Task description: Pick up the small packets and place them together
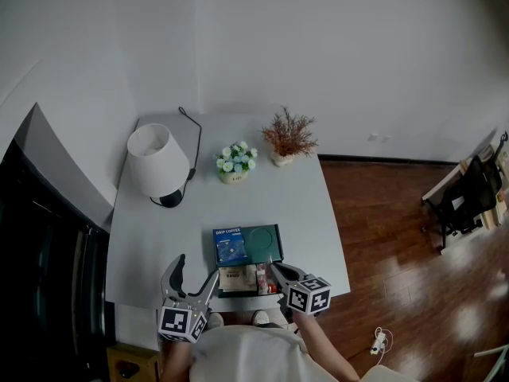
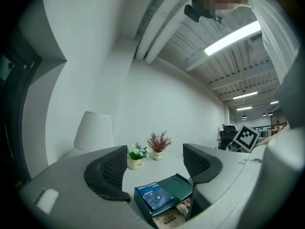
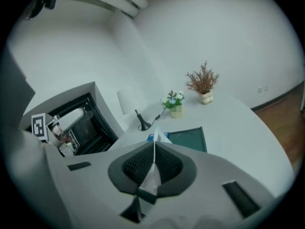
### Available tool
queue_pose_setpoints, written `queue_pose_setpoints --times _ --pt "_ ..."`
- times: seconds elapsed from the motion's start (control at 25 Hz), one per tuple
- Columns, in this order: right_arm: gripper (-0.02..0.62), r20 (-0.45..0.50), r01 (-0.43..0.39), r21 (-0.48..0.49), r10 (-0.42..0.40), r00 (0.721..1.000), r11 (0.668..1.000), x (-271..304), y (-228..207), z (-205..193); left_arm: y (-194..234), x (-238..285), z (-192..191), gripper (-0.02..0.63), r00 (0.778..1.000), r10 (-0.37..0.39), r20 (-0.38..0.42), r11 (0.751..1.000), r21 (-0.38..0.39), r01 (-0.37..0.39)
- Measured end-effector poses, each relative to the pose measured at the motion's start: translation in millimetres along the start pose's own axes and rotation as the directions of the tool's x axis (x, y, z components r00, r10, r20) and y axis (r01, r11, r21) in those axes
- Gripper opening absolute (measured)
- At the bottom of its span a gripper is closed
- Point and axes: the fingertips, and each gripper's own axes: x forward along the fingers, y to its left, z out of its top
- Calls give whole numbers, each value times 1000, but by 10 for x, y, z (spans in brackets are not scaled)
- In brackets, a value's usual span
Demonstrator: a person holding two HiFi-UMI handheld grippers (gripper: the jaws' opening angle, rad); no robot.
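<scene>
right gripper has its dark ribbed jaws pinched tight on a thin white paper packet, seen edge-on and poking out past the tips. just behind it on the pale grey table sits a flat dark green tray. further back: a white-shaded lamp, a small pot of white flowers, and a reddish dried plant in a white pot.

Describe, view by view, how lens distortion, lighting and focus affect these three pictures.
Head view: dim, even light; walls bowed by the wide lens; pale glare patches on the wooden floor. Left gripper view: heavy fisheye, black corners, a glaring ceiling strip light. Right gripper view: same round vignette; the right tongs, shut on a thin packet, look soft up close.
</scene>
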Motion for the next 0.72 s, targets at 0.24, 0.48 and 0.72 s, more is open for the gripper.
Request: queue_pose_setpoints --times 0.24,0.48,0.72 --pt "11 37 116 -70 -113 993 991 160 -312 277 -7 -13 4 353 1000 0 4 1000 2 0" --pt "12 -45 229 -250 -247 968 941 730 -546 207 -2 -59 15 353 1000 13 6 1000 -1 -13" --pt "26 -125 264 -291 -310 942 920 1198 -657 -71 65 -143 27 353 999 43 4 999 2 -43"
